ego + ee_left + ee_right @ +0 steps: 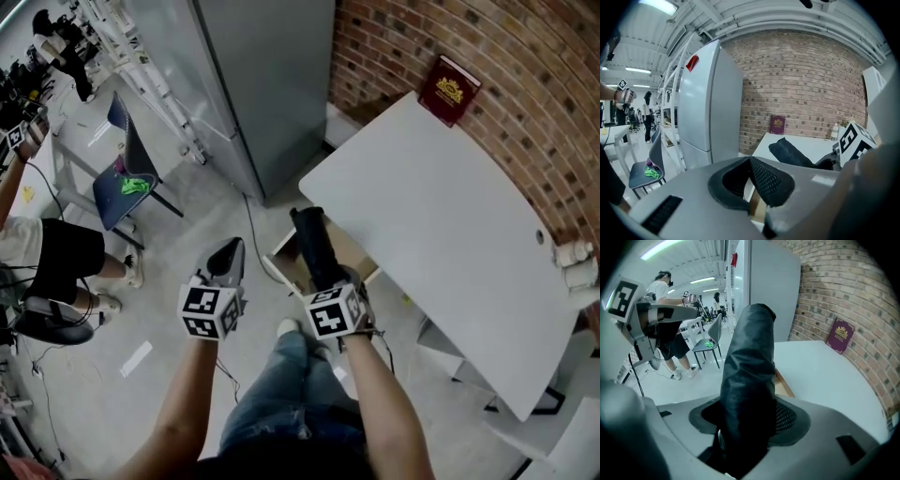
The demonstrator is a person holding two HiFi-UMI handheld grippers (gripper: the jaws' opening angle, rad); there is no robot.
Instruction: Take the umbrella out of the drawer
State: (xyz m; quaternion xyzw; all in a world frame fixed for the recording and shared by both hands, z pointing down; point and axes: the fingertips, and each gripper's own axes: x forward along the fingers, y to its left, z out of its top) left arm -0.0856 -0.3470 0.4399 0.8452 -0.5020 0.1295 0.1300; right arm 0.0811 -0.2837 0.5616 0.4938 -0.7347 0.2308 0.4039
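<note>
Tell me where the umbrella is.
Head view, centre: the umbrella is clamped in the right gripper, over the open drawer beside the white table.

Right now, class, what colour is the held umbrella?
Black; the umbrella shows best in the right gripper view.

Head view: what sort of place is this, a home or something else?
Likely a lab or workshop hall: a bare grey floor, a brick wall, strip lights under an open roof, and another person working nearby.

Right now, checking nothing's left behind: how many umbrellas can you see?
1: the black folded umbrella, held in the right claw above the open drawer at the white table's edge. Much of the drawer is hidden, so another may lie inside.
</note>
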